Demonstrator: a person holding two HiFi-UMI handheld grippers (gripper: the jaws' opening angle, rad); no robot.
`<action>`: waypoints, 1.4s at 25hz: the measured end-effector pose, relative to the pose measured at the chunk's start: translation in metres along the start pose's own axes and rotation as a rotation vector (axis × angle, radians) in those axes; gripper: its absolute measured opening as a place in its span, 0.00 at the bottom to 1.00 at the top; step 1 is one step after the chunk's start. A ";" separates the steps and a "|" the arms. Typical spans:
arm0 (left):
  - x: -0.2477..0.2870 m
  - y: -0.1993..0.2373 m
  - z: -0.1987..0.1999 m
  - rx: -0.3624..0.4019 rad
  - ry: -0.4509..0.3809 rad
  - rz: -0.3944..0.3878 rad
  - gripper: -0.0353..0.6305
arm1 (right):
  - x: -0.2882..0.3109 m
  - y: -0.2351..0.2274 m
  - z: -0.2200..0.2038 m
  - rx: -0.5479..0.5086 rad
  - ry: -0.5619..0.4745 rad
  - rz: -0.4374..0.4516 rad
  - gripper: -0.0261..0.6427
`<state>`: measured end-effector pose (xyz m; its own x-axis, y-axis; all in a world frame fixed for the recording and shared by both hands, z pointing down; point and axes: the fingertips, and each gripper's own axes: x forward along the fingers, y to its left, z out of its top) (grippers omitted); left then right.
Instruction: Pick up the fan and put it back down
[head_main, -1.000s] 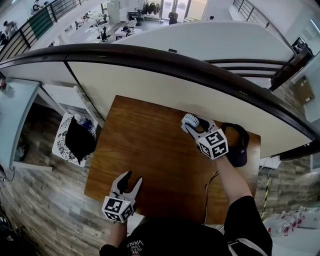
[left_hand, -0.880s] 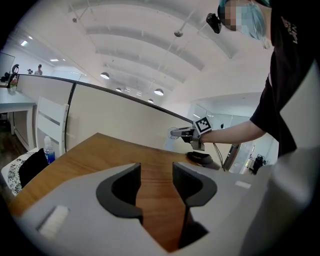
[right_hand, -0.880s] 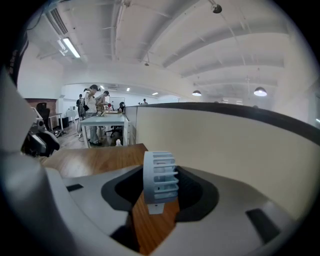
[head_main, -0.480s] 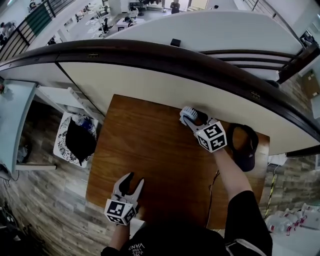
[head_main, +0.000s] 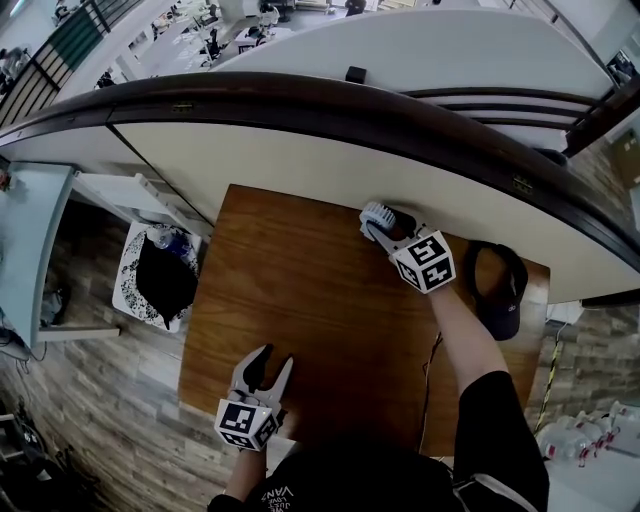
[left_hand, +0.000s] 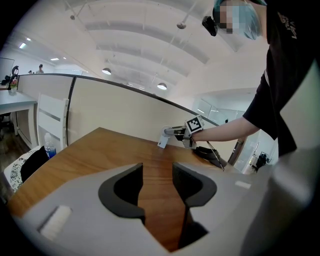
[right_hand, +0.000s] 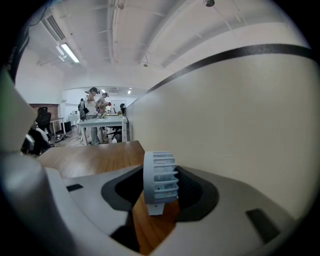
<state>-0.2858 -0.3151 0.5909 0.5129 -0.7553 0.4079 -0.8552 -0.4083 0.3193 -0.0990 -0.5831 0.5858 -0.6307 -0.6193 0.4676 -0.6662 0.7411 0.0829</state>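
Observation:
The small white fan (head_main: 378, 217) with a ribbed round housing stands upright between my right gripper's jaws (head_main: 385, 226) at the back of the wooden table (head_main: 300, 290), close to the cream partition. In the right gripper view both dark pads press on the fan (right_hand: 160, 181), and its little foot hangs just over the wood; I cannot tell whether it touches. My left gripper (head_main: 268, 362) hovers open over the table's near edge, nothing between its jaws (left_hand: 156, 180). From there the fan (left_hand: 163, 139) shows far off, at the tip of the right gripper (left_hand: 176, 132).
A dark cap (head_main: 500, 290) lies at the table's back right corner, beside my right forearm. A thin cable (head_main: 430, 360) runs over the table's right side. The cream partition (head_main: 300, 160) walls off the back edge. A white chair with a black bag (head_main: 160, 280) stands to the left.
The right gripper has come down and back towards the partition with the fan still in it. The left gripper has shifted only slightly.

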 end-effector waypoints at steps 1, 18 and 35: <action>-0.001 0.000 -0.001 0.000 0.000 0.000 0.34 | 0.000 0.000 0.000 0.001 -0.002 0.000 0.33; -0.024 -0.001 0.001 -0.021 -0.025 0.036 0.34 | -0.051 0.016 0.004 0.180 -0.037 -0.147 0.37; -0.080 -0.035 0.012 0.032 -0.117 -0.035 0.34 | -0.181 0.117 -0.003 0.337 -0.127 -0.264 0.26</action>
<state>-0.2975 -0.2462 0.5365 0.5318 -0.7942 0.2941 -0.8399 -0.4500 0.3034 -0.0619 -0.3838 0.5133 -0.4512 -0.8186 0.3554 -0.8903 0.4404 -0.1158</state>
